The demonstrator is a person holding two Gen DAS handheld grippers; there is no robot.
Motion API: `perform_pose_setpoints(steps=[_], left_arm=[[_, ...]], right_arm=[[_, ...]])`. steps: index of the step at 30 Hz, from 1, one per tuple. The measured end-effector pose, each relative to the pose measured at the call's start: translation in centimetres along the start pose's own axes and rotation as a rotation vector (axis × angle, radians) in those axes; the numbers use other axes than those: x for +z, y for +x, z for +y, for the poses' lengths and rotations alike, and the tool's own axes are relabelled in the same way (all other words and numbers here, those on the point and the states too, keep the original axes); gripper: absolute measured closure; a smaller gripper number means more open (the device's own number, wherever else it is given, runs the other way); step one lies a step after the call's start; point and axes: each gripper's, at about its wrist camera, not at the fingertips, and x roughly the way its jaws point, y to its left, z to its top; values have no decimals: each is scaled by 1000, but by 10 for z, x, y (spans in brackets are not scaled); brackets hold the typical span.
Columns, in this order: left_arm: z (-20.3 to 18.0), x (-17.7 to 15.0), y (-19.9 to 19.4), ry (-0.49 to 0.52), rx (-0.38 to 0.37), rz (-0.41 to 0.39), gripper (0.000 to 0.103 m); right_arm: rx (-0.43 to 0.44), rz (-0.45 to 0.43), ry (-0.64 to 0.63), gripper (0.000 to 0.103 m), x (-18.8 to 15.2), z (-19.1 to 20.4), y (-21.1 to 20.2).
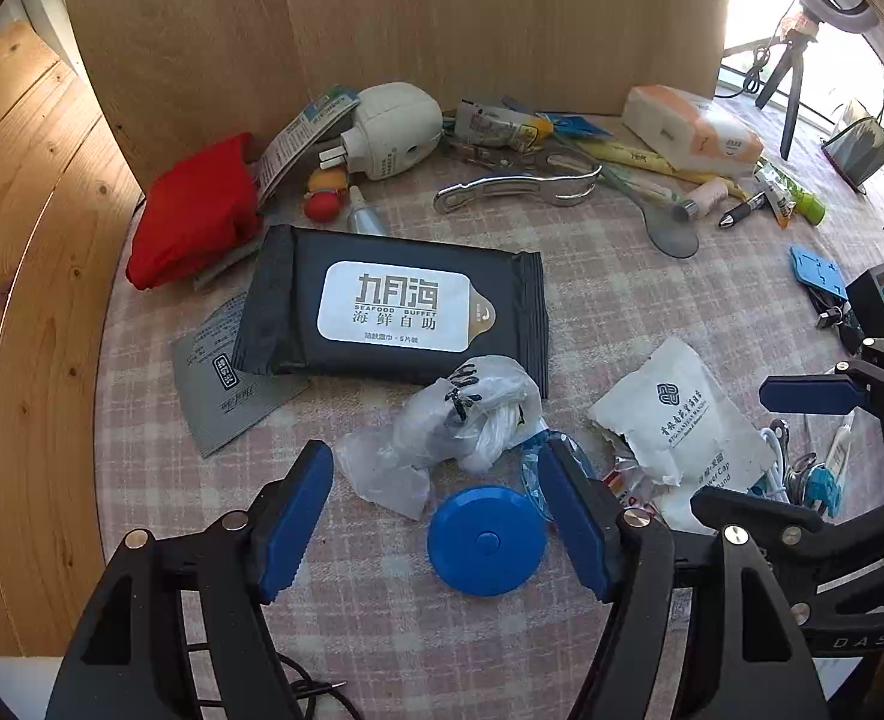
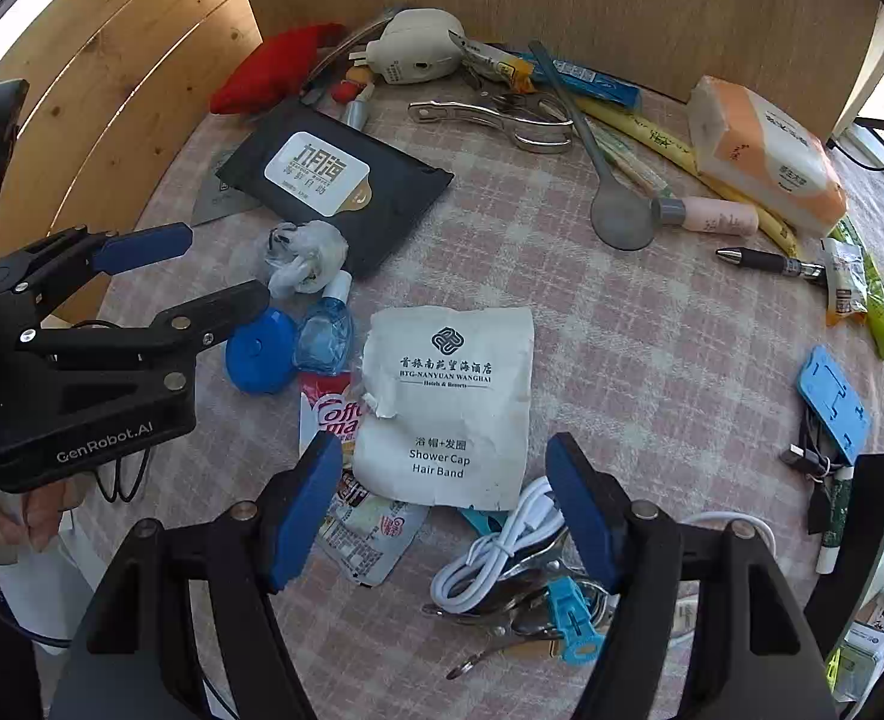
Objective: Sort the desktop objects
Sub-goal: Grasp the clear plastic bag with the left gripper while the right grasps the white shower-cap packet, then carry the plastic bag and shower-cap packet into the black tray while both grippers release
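Sorting stands at an early stage, by my reading: nearly everything lies loose on the counter (image 2: 652,360), which wears a pink checked cloth.

Largest first. The black wet-wipe pack (image 1: 390,306) lies flat at centre-left, resting partly on a grey sachet (image 1: 225,384). The orange-and-white tissue pack (image 2: 766,156) sits against the back board on the right. A red cloth bundle (image 1: 195,210) is at the back left, with a cream plug-in device (image 1: 396,129) beside it. The white shower-cap packet (image 2: 448,408), torn at one edge, lies mid-counter and overlaps a coffee sachet (image 2: 327,414). Metal pliers-like tool (image 1: 520,186), grey spoon (image 2: 616,213), pen (image 2: 766,261) and pink tube (image 2: 712,216) are scattered toward the back. A crumpled clear bag (image 1: 472,414), a blue round tape measure (image 1: 487,540) and a coiled white cable (image 2: 502,552) lie nearest.

A dark organiser box (image 2: 880,540) at the right edge already holds some small items; contents are not legible. That is the only sign of finished sorting.

The left tongs (image 1: 435,516) stand apart, empty, above the tape measure and bag. The right tongs (image 2: 445,510) stand apart, empty, over the lower edge of the shower-cap packet and the cable.

Outstanding: practically the whole spread.
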Motion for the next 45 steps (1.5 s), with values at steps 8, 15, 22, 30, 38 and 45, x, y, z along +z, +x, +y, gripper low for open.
perform_pose_setpoints(steps=[8,15,22,30,38,45], left_arm=[[7,12,24,-13,-23,17,38],[18,4,36,-68,-44,27,67],[30,-2,25,-128,-48,5,71],[35,-8,8,-147,-53,-27,72],[24,-1,-23,-128,-80,-83,72],[-11,-7,-57,-47,-128,-125,72]], right_arm=[[-21,99,5,29,19,-9,37],[41,80,58,26,21,-29,35],[83,31,113,48,14,-40,27],[107,-23,141,60,4,-47,13],[130,-114,157,60,2,-52,-28],[118,-177,203,60,-38,-58,-63]])
